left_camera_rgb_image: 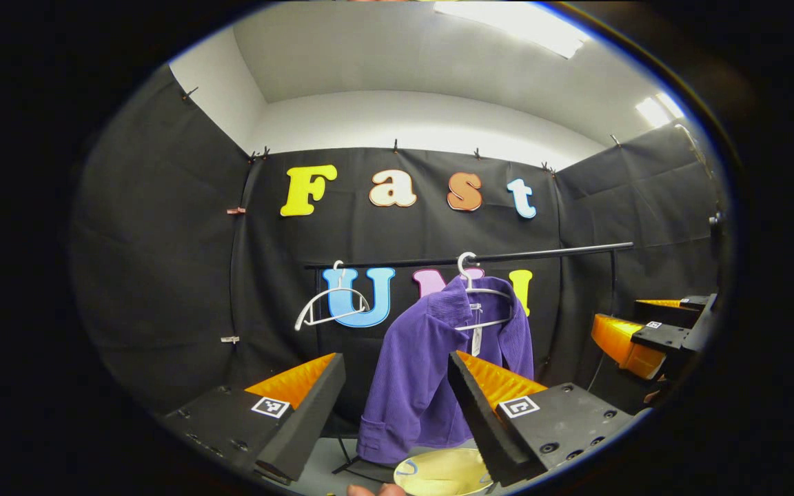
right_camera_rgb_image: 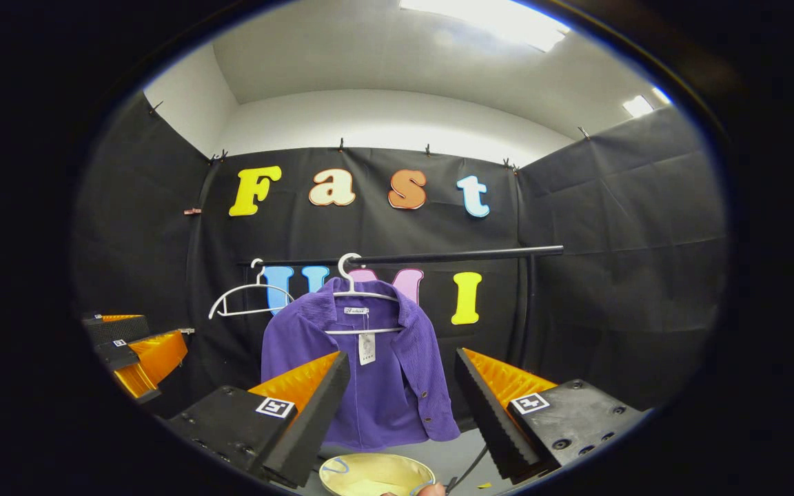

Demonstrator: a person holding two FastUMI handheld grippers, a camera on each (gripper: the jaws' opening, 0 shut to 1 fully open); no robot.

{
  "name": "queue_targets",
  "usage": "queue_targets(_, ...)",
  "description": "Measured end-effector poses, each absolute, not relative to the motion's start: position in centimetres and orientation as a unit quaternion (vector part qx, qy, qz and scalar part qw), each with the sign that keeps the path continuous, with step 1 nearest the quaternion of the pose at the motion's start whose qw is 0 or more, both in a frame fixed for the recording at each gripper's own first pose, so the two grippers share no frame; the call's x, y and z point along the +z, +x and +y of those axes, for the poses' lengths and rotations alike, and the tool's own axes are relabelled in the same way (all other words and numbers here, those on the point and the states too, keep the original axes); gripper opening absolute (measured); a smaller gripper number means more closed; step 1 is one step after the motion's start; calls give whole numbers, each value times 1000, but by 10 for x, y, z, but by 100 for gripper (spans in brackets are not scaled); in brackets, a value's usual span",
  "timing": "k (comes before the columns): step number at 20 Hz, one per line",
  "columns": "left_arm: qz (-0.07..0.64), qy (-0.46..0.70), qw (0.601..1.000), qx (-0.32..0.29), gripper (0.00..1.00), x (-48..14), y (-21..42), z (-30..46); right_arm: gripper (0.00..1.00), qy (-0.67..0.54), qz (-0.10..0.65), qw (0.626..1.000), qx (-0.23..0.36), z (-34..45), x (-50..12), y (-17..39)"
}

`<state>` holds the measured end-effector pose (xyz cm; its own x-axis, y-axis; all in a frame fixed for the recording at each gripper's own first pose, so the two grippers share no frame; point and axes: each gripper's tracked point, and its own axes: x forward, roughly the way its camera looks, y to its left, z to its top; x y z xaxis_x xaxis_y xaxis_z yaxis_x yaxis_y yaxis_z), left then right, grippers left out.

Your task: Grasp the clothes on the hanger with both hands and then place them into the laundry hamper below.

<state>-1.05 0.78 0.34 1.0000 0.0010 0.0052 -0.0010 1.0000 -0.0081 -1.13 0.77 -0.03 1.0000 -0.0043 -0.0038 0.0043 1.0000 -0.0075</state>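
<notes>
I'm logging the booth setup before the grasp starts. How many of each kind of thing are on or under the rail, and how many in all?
Purple jackets: 1, hanging on the rail
White hangers: 2, one bare, one under the jacket
Yellow laundry hampers: 1, below the jacket
Hand-held grippers: 2, left and right, both open
Total: 6

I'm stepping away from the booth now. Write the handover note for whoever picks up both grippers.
Left gripper: open, holding nothing, short of the clothes.
Right gripper: open, holding nothing, also short of them.
Purple jacket: on its white hanger on the black rail; a second hanger beside it is bare.
Laundry hamper: yellow, below the jacket.
Done: both grippers face the jacket.
Left: grasp the jacket with both, lift it off, drop it into the hamper.
</notes>
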Motion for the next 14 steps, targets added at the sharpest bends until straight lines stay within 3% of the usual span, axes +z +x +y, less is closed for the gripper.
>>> queue_targets(14, -3, -3, 1000, -28, 94, -1, 7, -10, 98, -8, 2, 1000, -22, -3, -5, -3)
